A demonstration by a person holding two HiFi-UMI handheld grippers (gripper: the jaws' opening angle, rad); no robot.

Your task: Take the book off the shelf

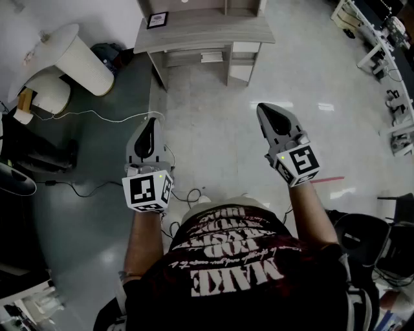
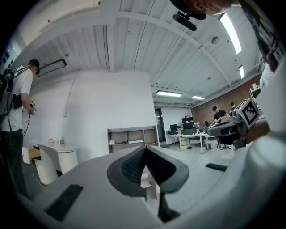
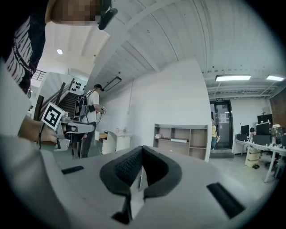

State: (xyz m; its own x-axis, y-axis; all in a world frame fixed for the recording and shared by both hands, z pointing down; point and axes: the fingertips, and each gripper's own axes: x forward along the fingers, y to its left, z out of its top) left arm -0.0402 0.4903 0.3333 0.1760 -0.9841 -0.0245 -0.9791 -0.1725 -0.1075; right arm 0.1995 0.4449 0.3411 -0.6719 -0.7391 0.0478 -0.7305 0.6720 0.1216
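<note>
A low wooden shelf (image 1: 204,32) stands against the wall ahead of me, some way off across the floor. A pale flat book (image 1: 211,57) lies in one of its compartments; it also shows as the book (image 3: 178,140) in the shelf (image 3: 183,141) and, small, in the shelf (image 2: 132,138). My left gripper (image 1: 152,121) is held level in front of my body with its jaws shut on nothing. Level with it, my right gripper (image 1: 264,108) is shut and empty too. In their own views the left gripper (image 2: 145,147) and right gripper (image 3: 142,147) point toward the shelf, far short of it.
A small framed picture (image 1: 157,20) sits on the shelf top. A white rounded desk (image 1: 71,58) stands at the left, with cables (image 1: 97,116) across the floor near it. A person (image 2: 15,116) stands by that desk. Office desks and seated people (image 2: 210,129) fill the right.
</note>
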